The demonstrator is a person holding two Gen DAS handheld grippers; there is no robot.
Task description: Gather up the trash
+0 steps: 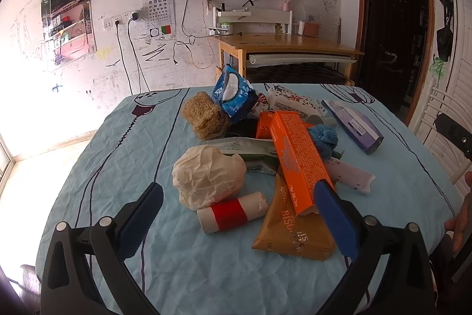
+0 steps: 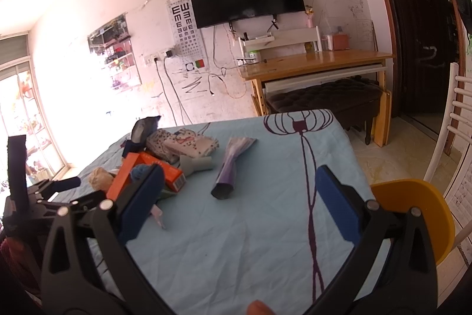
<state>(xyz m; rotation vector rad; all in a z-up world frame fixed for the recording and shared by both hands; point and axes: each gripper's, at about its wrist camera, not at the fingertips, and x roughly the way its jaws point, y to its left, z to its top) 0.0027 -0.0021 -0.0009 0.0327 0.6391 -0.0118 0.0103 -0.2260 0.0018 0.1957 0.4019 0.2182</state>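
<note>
Trash lies heaped mid-table on the blue cloth (image 1: 124, 155): paper ball (image 1: 208, 174), orange box (image 1: 298, 158), taped roll (image 1: 231, 211), biscuit bag (image 1: 290, 229). Left gripper (image 1: 239, 207) hangs spread above the roll, empty. Right gripper (image 2: 239, 194) gapes over bare cloth, near a purple wrapper (image 2: 231, 167).

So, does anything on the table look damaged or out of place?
Yes. The purple box is crushed flat at its far end and lies apart from the pile. In that pile, the orange box leans askew across other wrappers.
</note>
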